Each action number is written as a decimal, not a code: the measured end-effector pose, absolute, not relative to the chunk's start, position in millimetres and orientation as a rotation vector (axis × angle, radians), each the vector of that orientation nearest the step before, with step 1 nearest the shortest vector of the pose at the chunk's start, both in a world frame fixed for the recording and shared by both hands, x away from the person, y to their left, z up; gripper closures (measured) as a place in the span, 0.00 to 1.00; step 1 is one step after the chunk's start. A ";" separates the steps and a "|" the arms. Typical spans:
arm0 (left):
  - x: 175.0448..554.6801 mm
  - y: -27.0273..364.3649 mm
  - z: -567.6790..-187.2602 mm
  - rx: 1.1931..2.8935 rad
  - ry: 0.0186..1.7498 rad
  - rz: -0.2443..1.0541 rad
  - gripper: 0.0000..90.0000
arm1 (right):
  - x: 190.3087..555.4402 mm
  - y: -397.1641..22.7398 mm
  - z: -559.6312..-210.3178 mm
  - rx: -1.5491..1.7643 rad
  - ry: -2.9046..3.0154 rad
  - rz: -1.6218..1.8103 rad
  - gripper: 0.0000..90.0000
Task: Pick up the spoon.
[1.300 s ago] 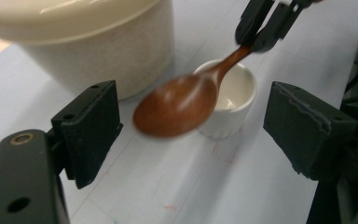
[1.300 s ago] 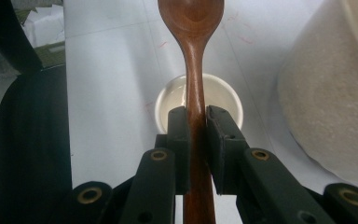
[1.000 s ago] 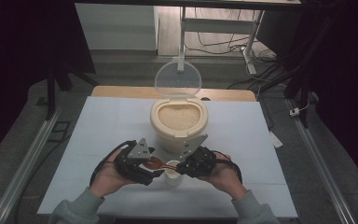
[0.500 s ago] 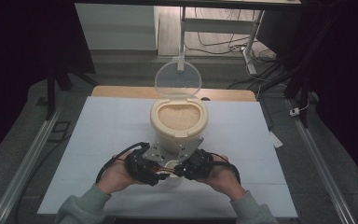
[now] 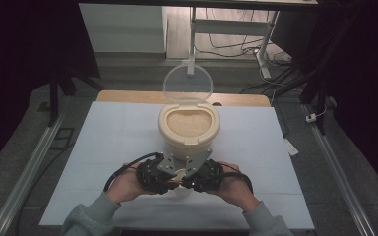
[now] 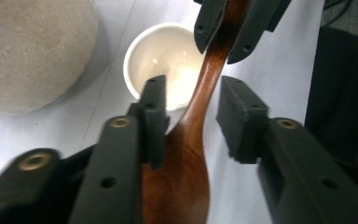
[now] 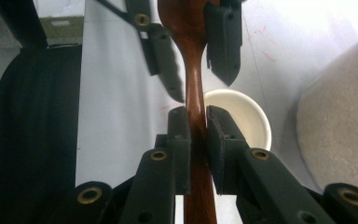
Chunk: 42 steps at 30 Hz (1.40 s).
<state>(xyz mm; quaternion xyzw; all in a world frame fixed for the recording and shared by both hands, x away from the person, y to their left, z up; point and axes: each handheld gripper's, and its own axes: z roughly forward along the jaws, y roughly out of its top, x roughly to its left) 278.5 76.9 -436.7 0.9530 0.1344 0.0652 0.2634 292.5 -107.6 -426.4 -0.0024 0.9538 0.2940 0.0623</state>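
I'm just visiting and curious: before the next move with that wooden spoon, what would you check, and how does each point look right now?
1. Right gripper clamped on the wooden spoon handle: ok, both pads press it.
2. Left gripper gripping the spoon: not ok. Its jaws have just been closing around the spoon; one pad touches, the other stands apart.
3. White cup upright below the spoon: ok.
4. Cup empty: ok, inside looks bare.
5. Rice container lid open: ok, the clear lid stands up.
6. Spoon bowl clean: cannot tell.
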 end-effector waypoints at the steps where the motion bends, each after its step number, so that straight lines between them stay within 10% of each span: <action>1: 277.9 76.0 -438.3 2.578 0.358 0.161 0.75 | 291.3 -106.9 -426.5 -0.025 2.882 0.887 0.89; 18: 275.8 74.2 -444.2 2.603 0.303 0.112 0.87 | 288.5 -109.0 -428.7 -0.086 2.854 0.915 0.85; 30: 275.7 86.4 -436.2 2.495 0.389 0.219 0.87 | 293.8 -155.3 -407.7 0.500 2.519 1.357 0.52; 42: 272.1 90.4 -429.8 2.403 0.429 0.323 0.88 | 286.3 -179.3 -415.0 0.791 2.378 1.442 0.43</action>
